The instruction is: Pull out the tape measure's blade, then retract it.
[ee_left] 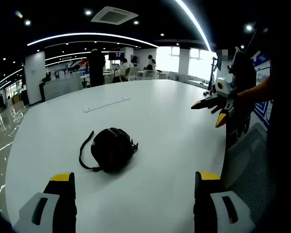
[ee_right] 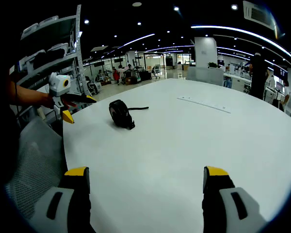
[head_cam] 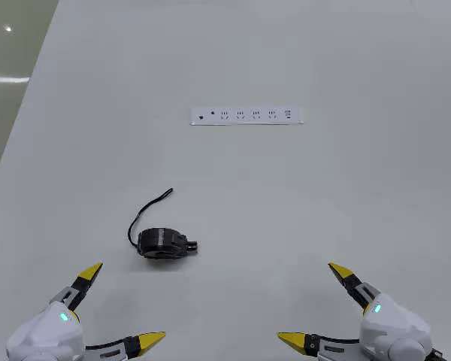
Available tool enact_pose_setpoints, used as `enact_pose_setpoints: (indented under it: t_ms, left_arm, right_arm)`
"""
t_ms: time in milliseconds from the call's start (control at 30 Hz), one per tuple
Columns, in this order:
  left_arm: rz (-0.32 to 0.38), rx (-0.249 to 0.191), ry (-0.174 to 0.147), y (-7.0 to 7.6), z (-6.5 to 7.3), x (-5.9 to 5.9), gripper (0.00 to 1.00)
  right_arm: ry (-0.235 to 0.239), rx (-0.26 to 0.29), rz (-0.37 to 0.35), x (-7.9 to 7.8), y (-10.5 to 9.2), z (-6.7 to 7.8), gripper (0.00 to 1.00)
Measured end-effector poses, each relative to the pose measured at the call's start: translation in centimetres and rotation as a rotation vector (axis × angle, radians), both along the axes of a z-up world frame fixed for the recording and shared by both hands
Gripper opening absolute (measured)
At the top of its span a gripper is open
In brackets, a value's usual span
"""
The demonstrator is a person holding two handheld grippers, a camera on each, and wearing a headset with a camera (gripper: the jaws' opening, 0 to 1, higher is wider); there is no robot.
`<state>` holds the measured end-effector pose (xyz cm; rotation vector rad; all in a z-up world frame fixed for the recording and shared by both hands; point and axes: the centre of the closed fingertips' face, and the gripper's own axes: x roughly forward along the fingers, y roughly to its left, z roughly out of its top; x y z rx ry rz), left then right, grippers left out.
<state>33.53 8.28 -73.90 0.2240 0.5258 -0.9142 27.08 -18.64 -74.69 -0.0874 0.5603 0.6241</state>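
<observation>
a wide white tabletop (head_cam: pixel 323 203) takes up most of the head view, with a strip of glossy greenish floor (head_cam: pixel 7 75) past its left edge. a white power strip (head_cam: pixel 246 115) lies flat near the middle of the far part of the tabletop. the black tape measure (head_cam: pixel 162 243) sits on the surface left of centre, well short of the power strip, and its thin black strap (head_cam: pixel 146 210) curls away toward the far side. no blade is drawn out of it.

the left gripper (head_cam: pixel 125 303) hovers at the lower left, nearer the tape measure, its yellow-tipped jaws spread wide with nothing between them. the right gripper (head_cam: pixel 311 302) hovers at the lower right, well apart from the tape measure, jaws equally wide and empty.

the gripper views add the room: a large open hall with a dark ceiling and long curved light strips (ee_left: pixel 87 36). the left gripper view shows people (ee_left: pixel 95 65) standing far off beyond the tabletop. the right gripper view shows tall shelves (ee_right: pixel 48 53) at the left. both show grey mesh (ee_left: pixel 254 165) by the near edge, possibly a chair back.
</observation>
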Motion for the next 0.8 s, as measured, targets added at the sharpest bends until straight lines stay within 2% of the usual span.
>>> enact_pose_setpoints:
  t_ms: [800]
  left_arm:
    - [-0.007, -0.013, 0.005, -0.15, 0.11, -0.07, 1.0]
  right_arm:
    - [0.006, -0.007, 0.0, 0.02, -0.32, -0.2, 0.99]
